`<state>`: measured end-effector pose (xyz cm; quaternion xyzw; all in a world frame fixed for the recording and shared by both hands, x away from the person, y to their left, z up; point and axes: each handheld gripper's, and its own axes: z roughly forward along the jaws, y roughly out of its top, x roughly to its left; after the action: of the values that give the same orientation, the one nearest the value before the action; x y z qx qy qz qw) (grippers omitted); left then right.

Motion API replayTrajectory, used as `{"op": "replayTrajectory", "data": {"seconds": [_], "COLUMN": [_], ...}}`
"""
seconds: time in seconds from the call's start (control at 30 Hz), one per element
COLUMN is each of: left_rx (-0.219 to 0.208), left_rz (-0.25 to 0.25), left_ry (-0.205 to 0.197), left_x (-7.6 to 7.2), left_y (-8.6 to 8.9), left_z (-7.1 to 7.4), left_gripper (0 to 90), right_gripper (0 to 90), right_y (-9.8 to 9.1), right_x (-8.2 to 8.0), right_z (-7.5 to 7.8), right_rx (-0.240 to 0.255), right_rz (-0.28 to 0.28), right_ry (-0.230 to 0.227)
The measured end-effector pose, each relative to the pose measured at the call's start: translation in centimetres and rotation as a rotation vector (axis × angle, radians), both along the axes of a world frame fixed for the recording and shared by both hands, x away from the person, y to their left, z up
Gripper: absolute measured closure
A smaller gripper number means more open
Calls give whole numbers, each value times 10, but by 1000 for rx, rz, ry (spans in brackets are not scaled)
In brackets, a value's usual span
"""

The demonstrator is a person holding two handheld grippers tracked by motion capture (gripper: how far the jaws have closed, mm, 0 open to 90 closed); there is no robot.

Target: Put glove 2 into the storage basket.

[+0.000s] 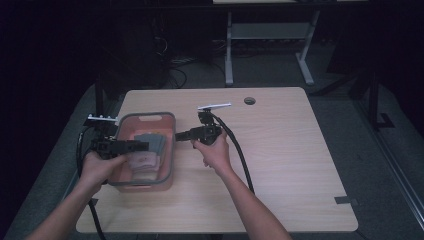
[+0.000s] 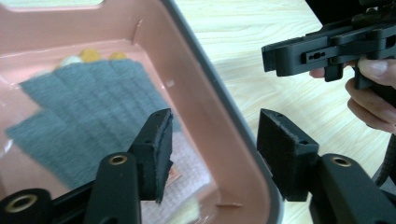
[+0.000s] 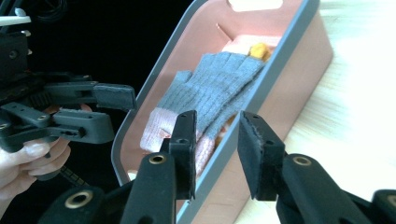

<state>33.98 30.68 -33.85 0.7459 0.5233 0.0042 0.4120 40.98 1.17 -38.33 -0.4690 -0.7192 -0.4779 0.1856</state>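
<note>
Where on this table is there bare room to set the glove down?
The table lies bare right of the right tongs, out to its right edge, and along the near edge below the pink bin. It is crowded at the left, where both tongs straddle the bin's walls around the grey glove.

Your left gripper (image 1: 142, 145): jaws parted, nothing pressed, pointing right.
Your right gripper (image 1: 179, 135): jaws parted, pads free, pointing left.
Your forearms: both reaching forward.
</note>
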Motion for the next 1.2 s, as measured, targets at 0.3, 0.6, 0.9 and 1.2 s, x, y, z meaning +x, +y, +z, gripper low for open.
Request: {"op": "replayTrajectory", "data": {"seconds": [0.3, 0.6, 0.9, 1.2], "left_rx": [-32, -45, -68, -78], "left_rz": [-25, -47, -66, -93], "left_ry": [-18, -10, -3, -5], "left_x": [-2, 1, 5, 8], "left_y": [-15, -28, -42, -61], "left_z": [5, 2, 1, -1], "left_gripper": [415, 399, 385, 376], "right_gripper": [646, 631, 605, 596], "right_y": [-19, -38, -57, -81], "right_x": [-4, -6, -7, -10], "right_z": [6, 12, 17, 14], "right_rx": [-9, -13, 2, 7], "right_rz": [-30, -52, -69, -103], "right_ry": [-17, -26, -34, -29]}}
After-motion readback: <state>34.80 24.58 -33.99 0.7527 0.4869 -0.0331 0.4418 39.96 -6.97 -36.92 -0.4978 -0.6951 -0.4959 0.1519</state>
